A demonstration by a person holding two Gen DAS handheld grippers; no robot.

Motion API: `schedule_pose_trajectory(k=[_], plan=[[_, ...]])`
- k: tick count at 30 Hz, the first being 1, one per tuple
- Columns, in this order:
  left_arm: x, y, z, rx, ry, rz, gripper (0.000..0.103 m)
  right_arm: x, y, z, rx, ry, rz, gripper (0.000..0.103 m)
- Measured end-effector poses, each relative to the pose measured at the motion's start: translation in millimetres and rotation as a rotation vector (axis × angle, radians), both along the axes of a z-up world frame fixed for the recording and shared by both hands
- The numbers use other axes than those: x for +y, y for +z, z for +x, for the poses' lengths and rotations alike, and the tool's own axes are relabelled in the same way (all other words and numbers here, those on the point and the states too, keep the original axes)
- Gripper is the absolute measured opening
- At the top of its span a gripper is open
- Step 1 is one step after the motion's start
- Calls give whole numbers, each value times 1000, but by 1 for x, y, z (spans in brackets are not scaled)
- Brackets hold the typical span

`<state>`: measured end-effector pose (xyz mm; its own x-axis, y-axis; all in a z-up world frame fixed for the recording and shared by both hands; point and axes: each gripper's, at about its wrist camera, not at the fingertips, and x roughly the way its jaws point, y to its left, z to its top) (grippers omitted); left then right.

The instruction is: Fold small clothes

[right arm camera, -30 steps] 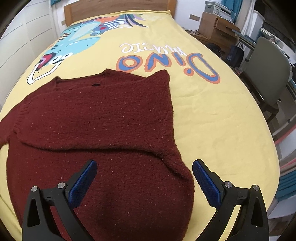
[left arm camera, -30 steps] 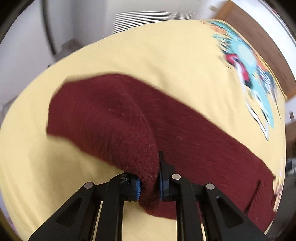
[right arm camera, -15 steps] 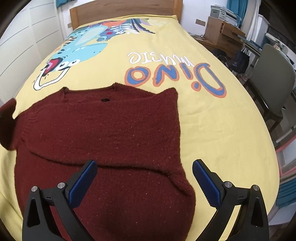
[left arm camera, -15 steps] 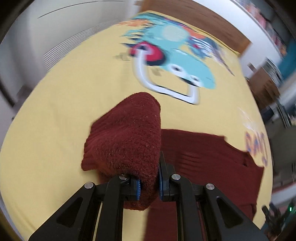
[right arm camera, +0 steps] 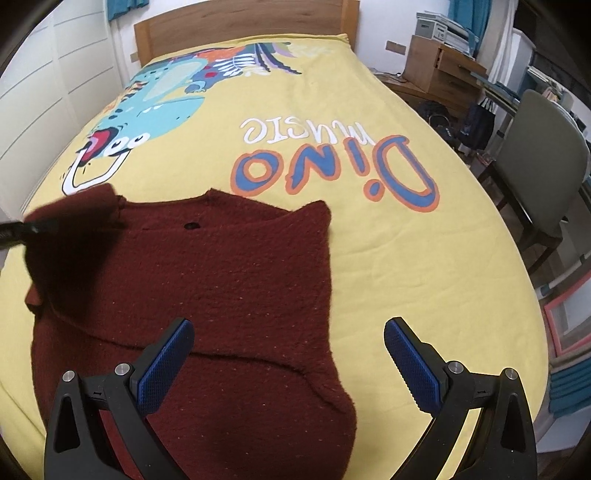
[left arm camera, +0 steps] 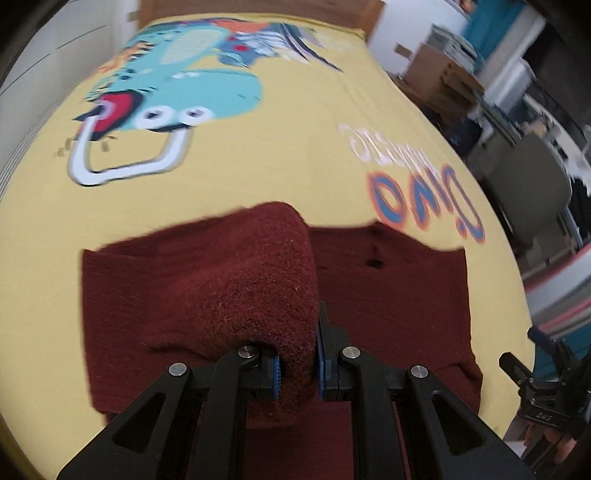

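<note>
A dark red knitted sweater [right arm camera: 221,280] lies flat on the yellow bedspread [right arm camera: 388,258], with one sleeve folded across its body. My left gripper [left arm camera: 297,367] is shut on the other sleeve [left arm camera: 258,288], which it holds lifted and bunched over the sweater's left side. In the right wrist view that raised sleeve [right arm camera: 70,236] hangs at the far left with a blurred black finger beside it. My right gripper [right arm camera: 288,362] hovers open above the sweater's lower right part, with nothing between its blue pads [right arm camera: 410,365].
The bedspread carries a dinosaur print [right arm camera: 159,99] and coloured lettering [right arm camera: 332,162]. A wooden headboard [right arm camera: 240,22] stands at the far end. A grey-green chair [right arm camera: 543,166], cardboard boxes [right arm camera: 439,66] and clutter sit off the bed's right side.
My left gripper has swung the held sleeve from out at the bed's left side in over the sweater's body, rolling as it went. My right gripper has risen slightly, still open.
</note>
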<state>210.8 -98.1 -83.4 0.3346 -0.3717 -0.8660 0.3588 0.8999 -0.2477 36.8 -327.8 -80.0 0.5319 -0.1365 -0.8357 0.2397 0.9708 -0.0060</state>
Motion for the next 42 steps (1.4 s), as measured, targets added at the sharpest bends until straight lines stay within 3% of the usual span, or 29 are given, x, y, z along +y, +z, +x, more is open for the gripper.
schedule_pose_trajectory(k=[5,13,16,18,20,23,33,42], plan=[[-31,-39,-7,37,-3,71,11,-5,-9,-8,18,-16,24,102],[-38,-87,-15,108,-28,191,16,-3,-36,-13,75,-16,57,102],[-35,-89,-15,116,-9,193,39,-2,-45,-12,93,-15,63,102],[-33,-89,-14,139,-16,164,83,-1,-48,-12,98,-16,70,102],[-33,-87,-15,135,-8,176,97,-1,-51,-12,102,-16,77,102],[-34,-85,-15,126,-15,193,102,0,-52,-12,103,-11,81,102],[-22,-82,-26,134,-57,205,102,-3,-48,-15,98,-11,78,102],[49,-71,-48,172,-47,191,102,-3,-57,-16,112,-14,107,102]])
